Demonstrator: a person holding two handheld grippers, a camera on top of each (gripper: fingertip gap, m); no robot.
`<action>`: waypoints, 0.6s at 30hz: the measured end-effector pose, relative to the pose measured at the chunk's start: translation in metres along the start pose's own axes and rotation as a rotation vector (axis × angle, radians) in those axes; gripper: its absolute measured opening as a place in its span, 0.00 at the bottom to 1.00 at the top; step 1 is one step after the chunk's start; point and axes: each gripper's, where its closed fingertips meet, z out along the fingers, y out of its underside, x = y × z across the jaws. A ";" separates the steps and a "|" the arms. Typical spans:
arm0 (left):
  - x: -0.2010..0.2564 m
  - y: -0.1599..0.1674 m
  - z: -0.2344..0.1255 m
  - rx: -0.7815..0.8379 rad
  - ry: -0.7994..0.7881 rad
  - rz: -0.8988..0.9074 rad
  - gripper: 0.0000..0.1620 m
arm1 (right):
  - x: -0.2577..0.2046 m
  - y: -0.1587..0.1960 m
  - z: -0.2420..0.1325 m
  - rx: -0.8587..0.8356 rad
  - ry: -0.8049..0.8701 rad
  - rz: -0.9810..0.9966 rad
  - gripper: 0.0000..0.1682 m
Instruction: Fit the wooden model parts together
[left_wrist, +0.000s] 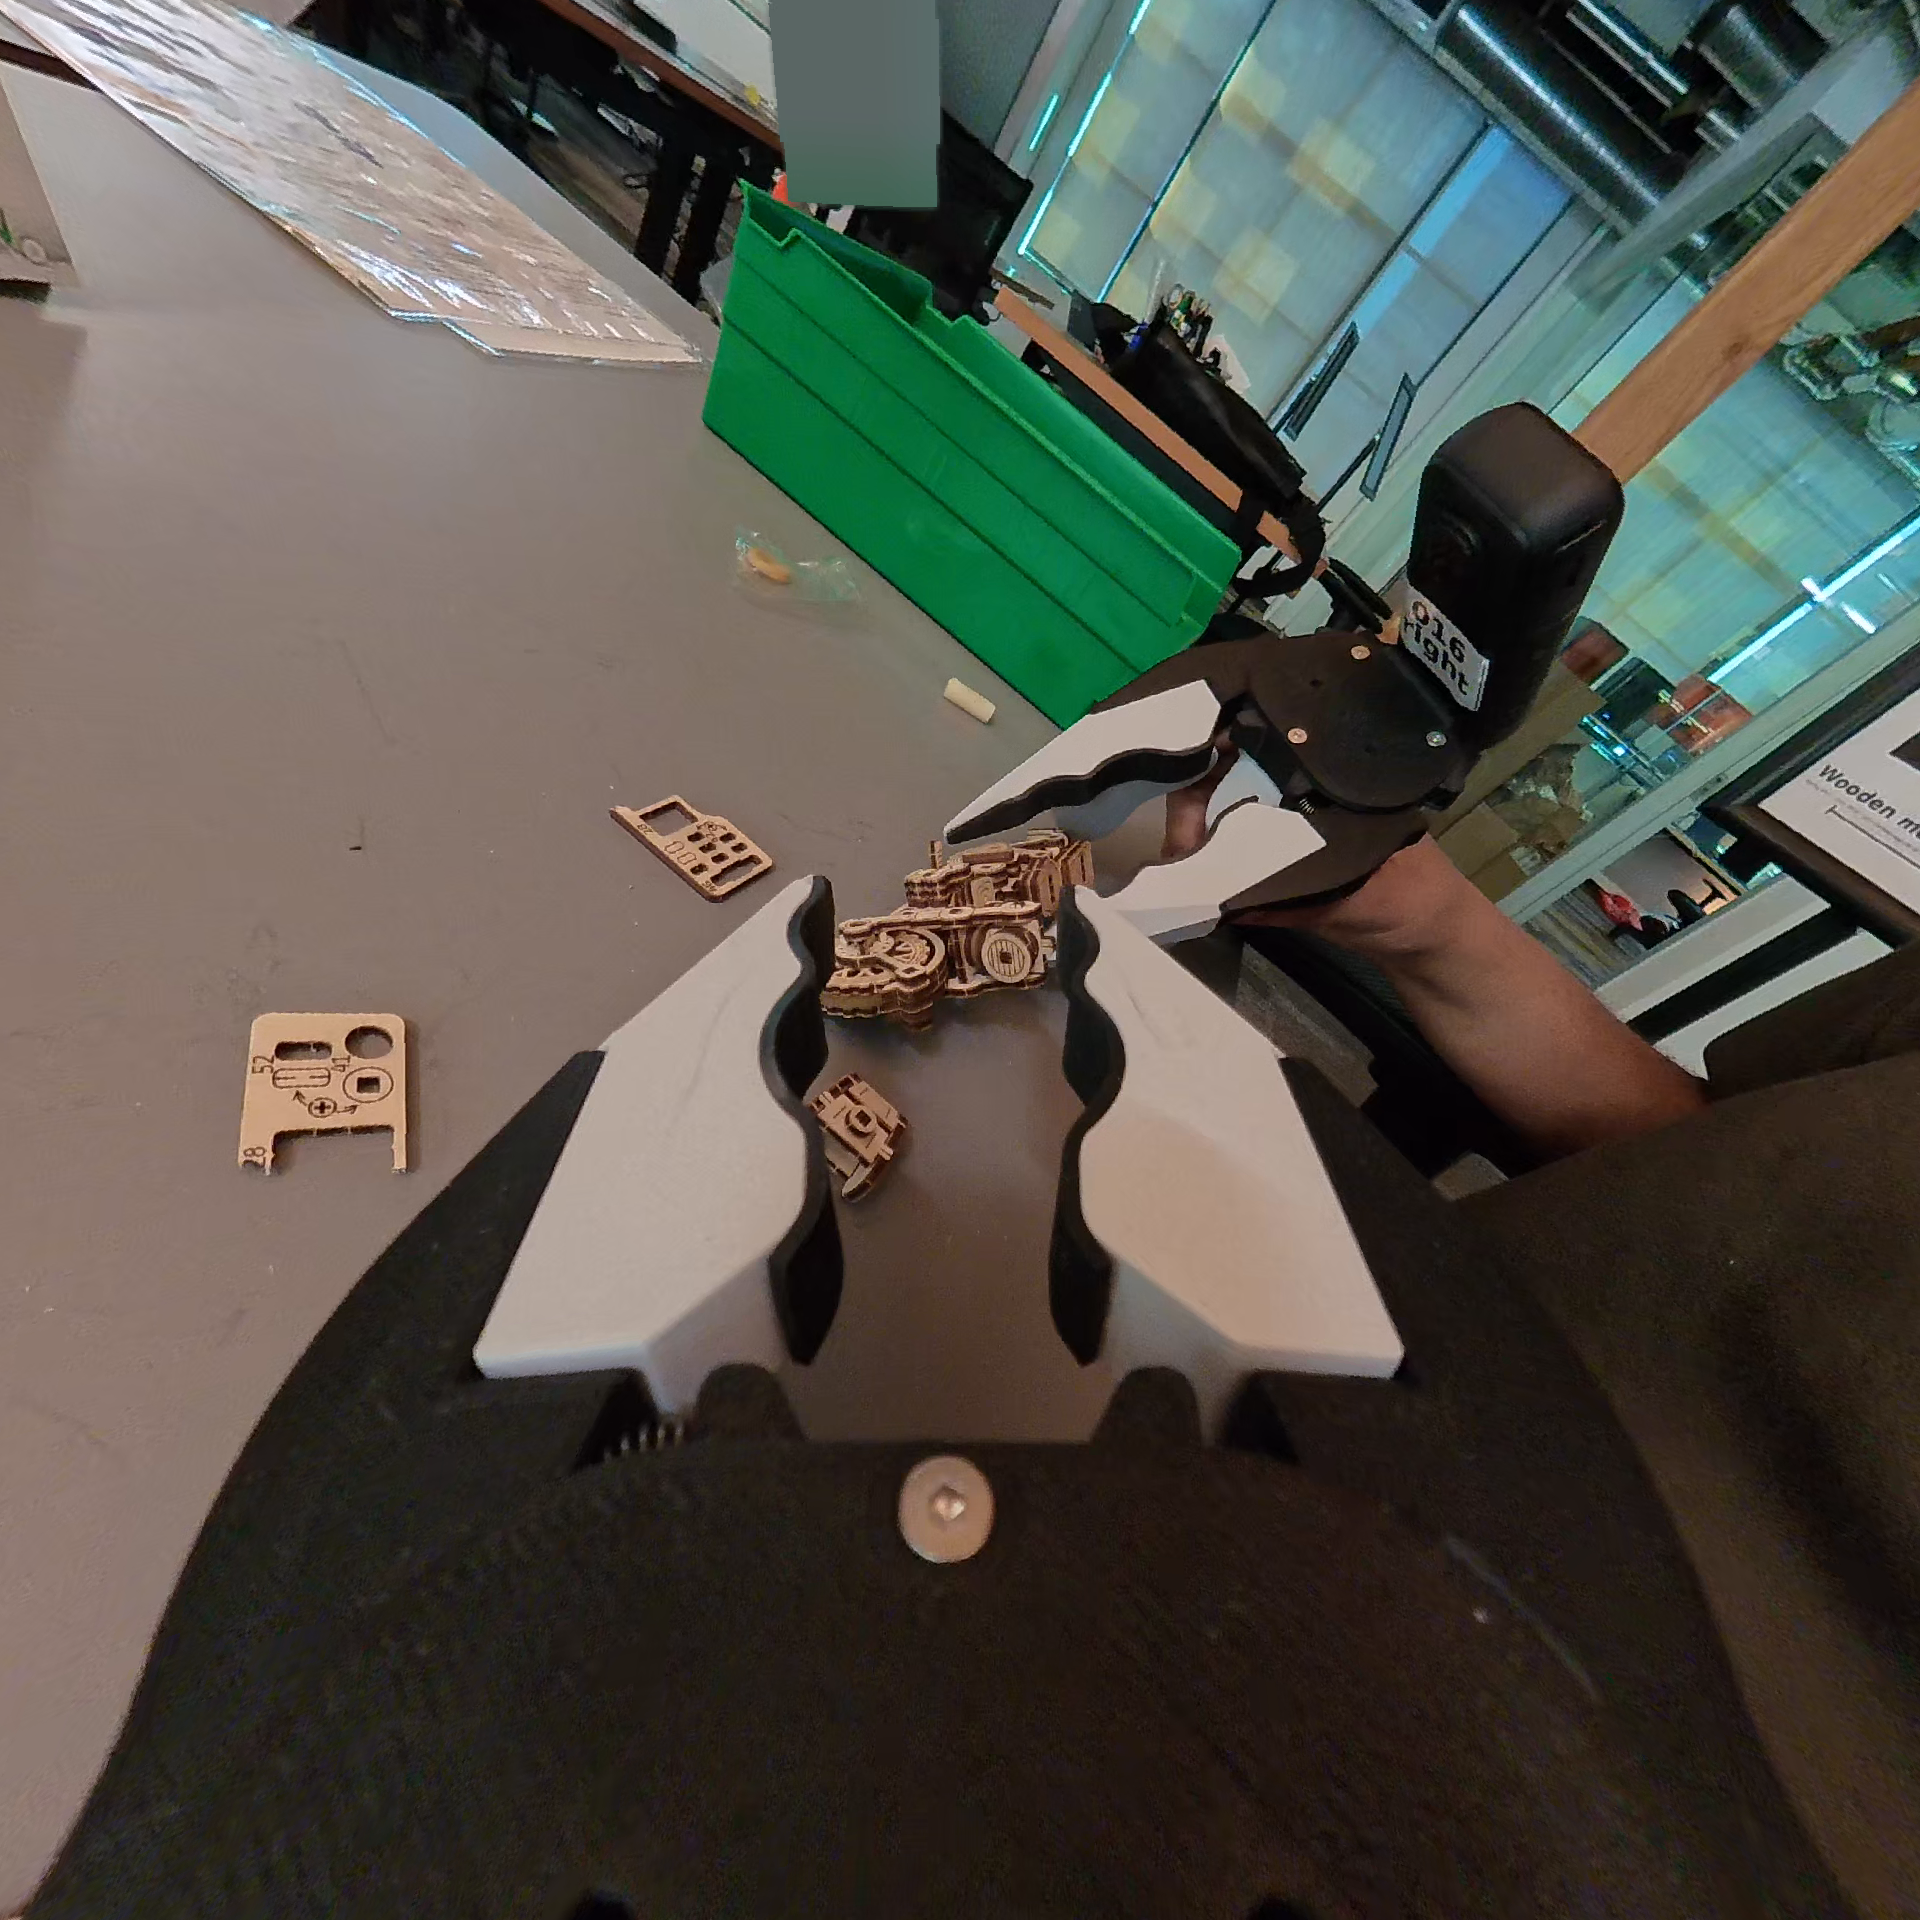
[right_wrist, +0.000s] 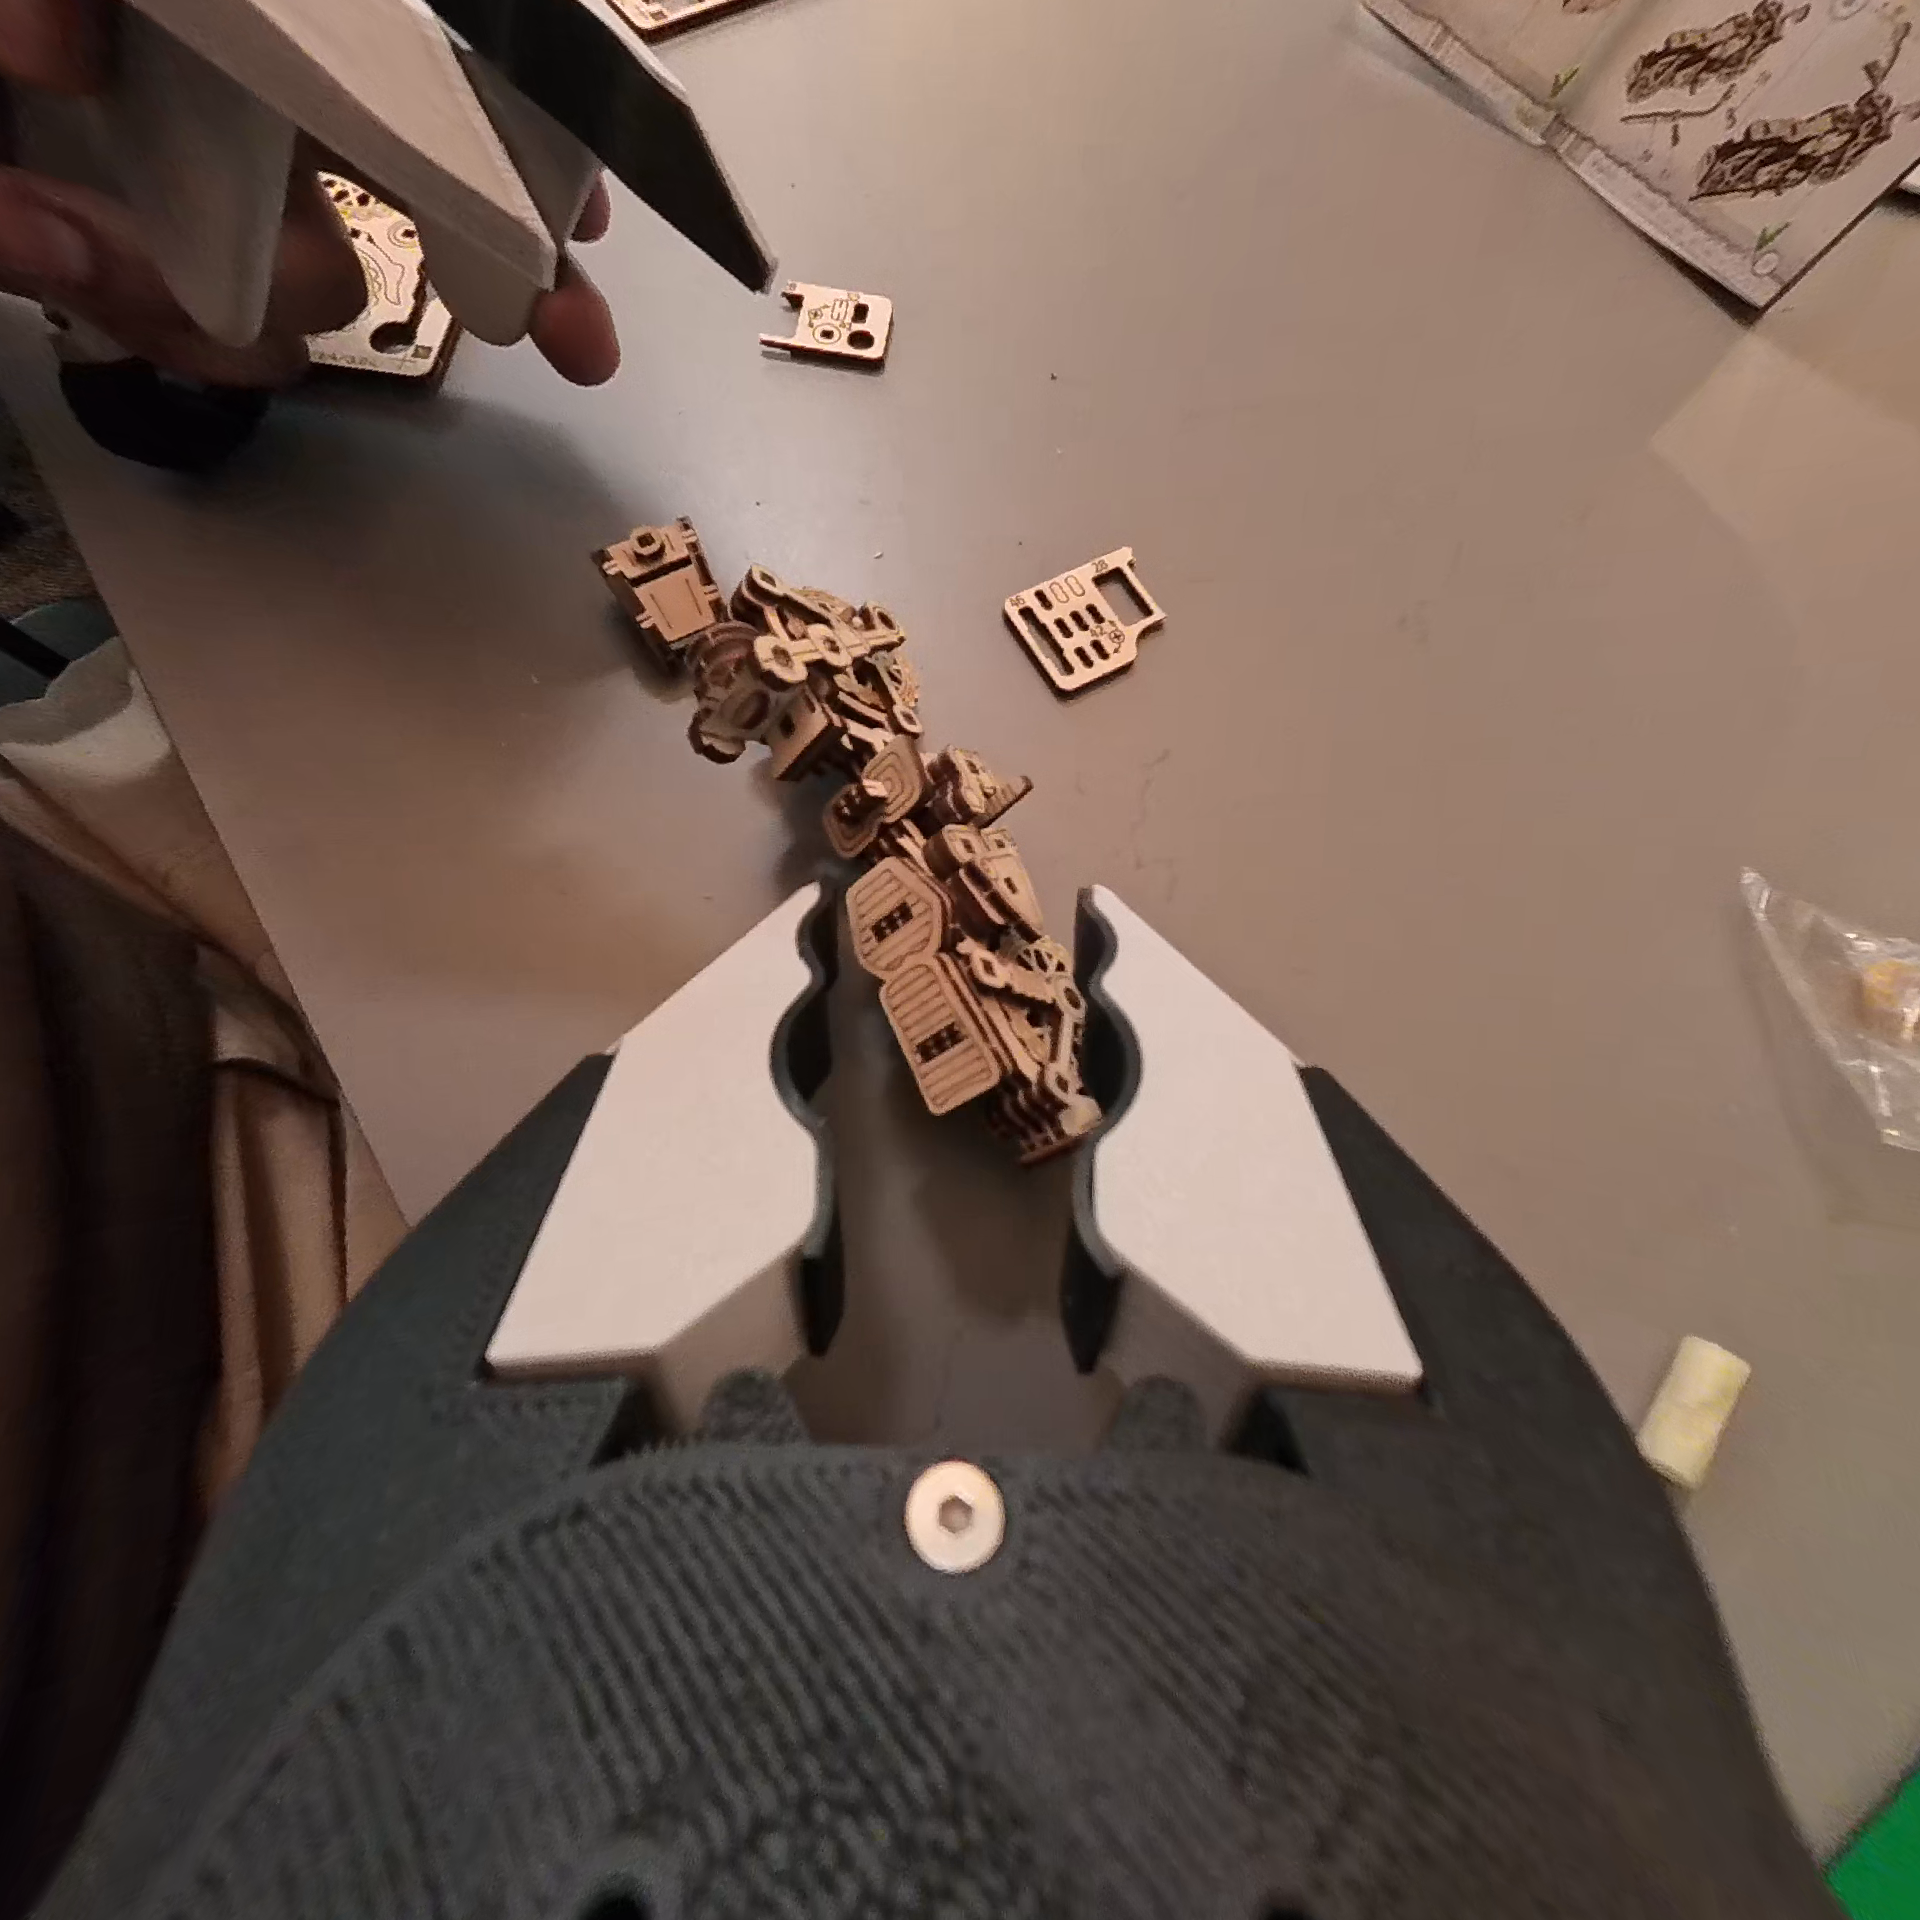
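We hold both claws spread wide and empty: left gripper, right gripper, over the wooden model. It lies near the table edge; open table beyond.

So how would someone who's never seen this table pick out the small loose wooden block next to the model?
Start at the green bin on the grey table, then come toward the long wooden model lying near the table's edge. The small wooden block sits at the model's end, between the left gripper's open fingers. Unlike the two flat punched cards nearby, it is chunky and built up.

Instruction sheet cut off top-right
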 end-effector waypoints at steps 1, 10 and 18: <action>0.000 0.000 0.000 0.000 0.000 0.000 0.25 | 0.000 0.000 0.000 0.001 -0.001 -0.001 0.27; 0.000 0.000 0.000 0.001 0.000 0.002 0.25 | -0.001 -0.016 -0.009 0.107 -0.037 0.051 0.31; 0.001 0.000 -0.001 -0.002 0.008 0.005 0.24 | 0.003 -0.059 -0.036 0.386 -0.011 0.067 0.65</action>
